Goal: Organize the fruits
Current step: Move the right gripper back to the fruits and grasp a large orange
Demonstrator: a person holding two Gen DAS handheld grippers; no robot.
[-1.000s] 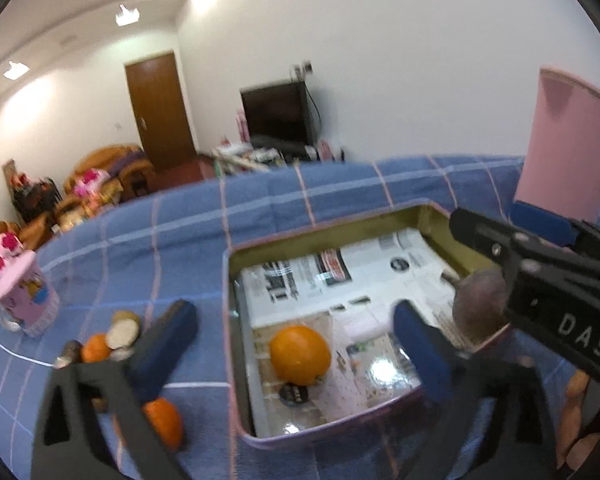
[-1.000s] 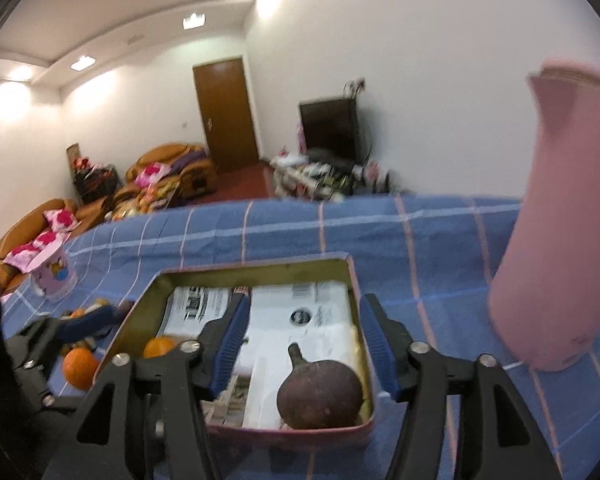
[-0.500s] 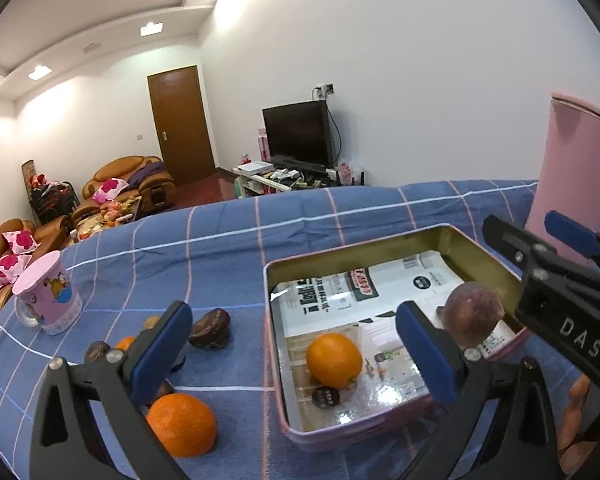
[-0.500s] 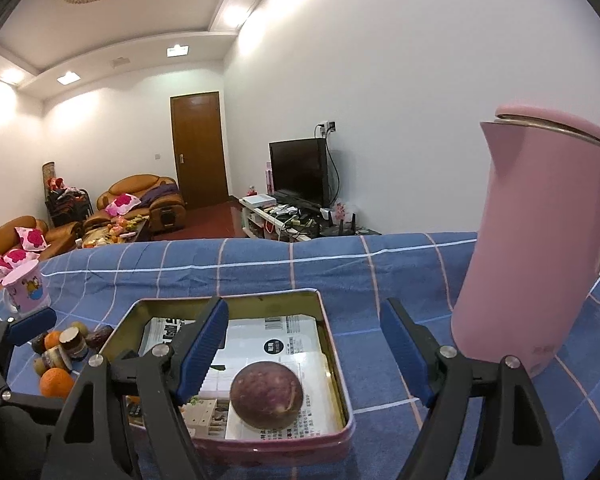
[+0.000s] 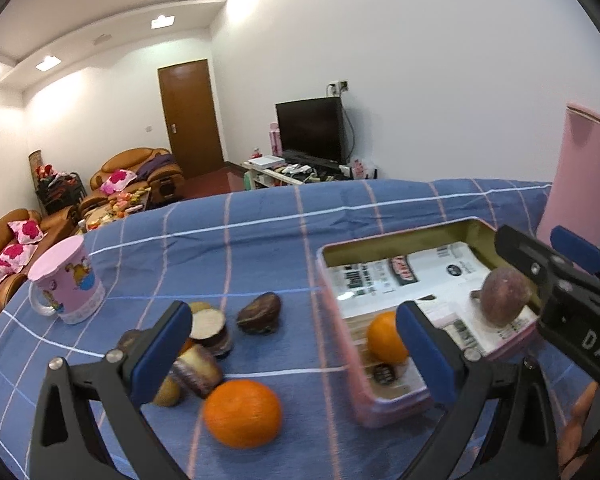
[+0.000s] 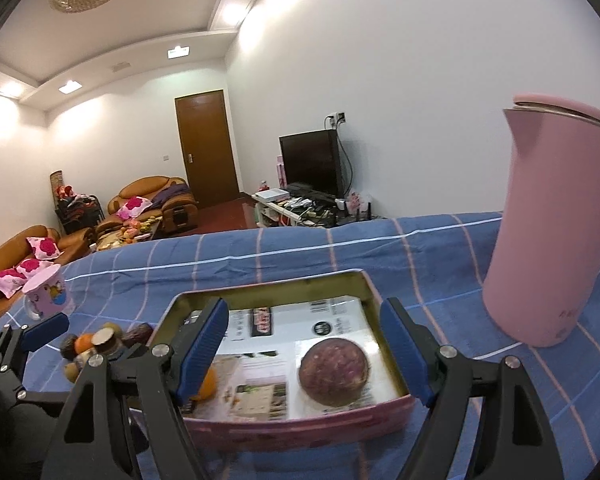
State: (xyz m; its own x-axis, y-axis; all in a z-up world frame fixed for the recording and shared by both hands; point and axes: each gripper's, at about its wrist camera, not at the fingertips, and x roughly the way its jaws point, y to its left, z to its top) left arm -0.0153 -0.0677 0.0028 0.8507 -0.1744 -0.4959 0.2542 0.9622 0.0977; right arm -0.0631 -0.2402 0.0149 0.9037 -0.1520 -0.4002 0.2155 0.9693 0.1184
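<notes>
Living room behind: brown door, dark television on a low stand, orange sofas with pink cushions

Left wrist view: blue checked cloth point(image 5: 260, 248) over the table. Left gripper point(image 5: 296, 344) spread wide, nothing between its blue pads. Loose orange point(image 5: 242, 414) at 6 o'clock from the gap's middle, on the cloth. Cluster of small dark fruits point(image 5: 220, 332) by the left pad. Pink mug point(image 5: 66, 286) out at 9 o'clock. Pink tin point(image 5: 384, 408) at 3 o'clock, paper-lined, holding a second orange point(image 5: 382, 338) and a purple round fruit point(image 5: 502, 300). Right gripper point(image 5: 568, 268) reaching in from the right edge

Right wrist view: right gripper point(image 6: 304, 348) likewise wide open, jaws just widened, gripping nothing. Purple round fruit point(image 6: 334, 372) lying on the paper in the tin point(image 6: 300, 428), framed between the blue pads yet clear of both. Pink kettle point(image 6: 552, 236) upright at 2 o'clock. Mug point(image 6: 48, 290) at 9 o'clock
</notes>
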